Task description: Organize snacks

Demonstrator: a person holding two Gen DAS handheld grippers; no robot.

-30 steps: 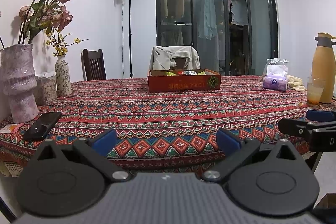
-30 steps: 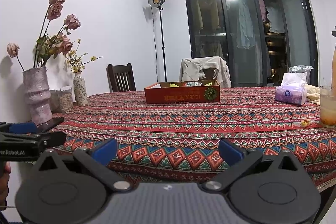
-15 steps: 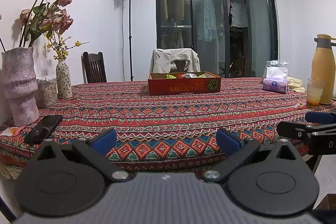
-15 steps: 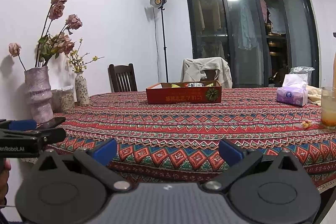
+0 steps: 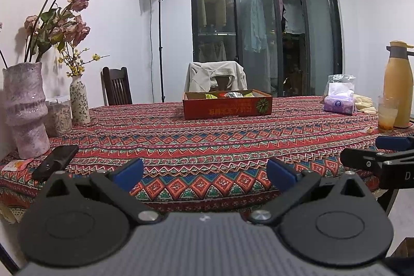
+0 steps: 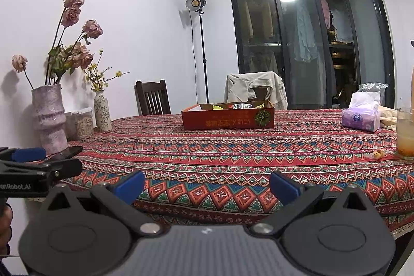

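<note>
Left wrist view: left gripper [image 5: 205,173] fingers spread wide, empty, before table edge. Right gripper [image 6: 207,185] likewise wide, empty. Patterned tablecloth [image 5: 207,141] covers table. Red snack box [image 5: 227,107] sits far side, centre, packets inside. Vase [image 5: 24,110] left, phone [image 5: 55,164] beside; tissue pack [image 5: 339,101] and bottle [image 5: 397,84] right. Dark glass doors [image 5: 264,30] behind.

Woven patterned tablecloth [image 5: 207,144], printed cardboard snack box [image 5: 227,109], rough glazed ceramic vase [image 5: 24,110].
</note>
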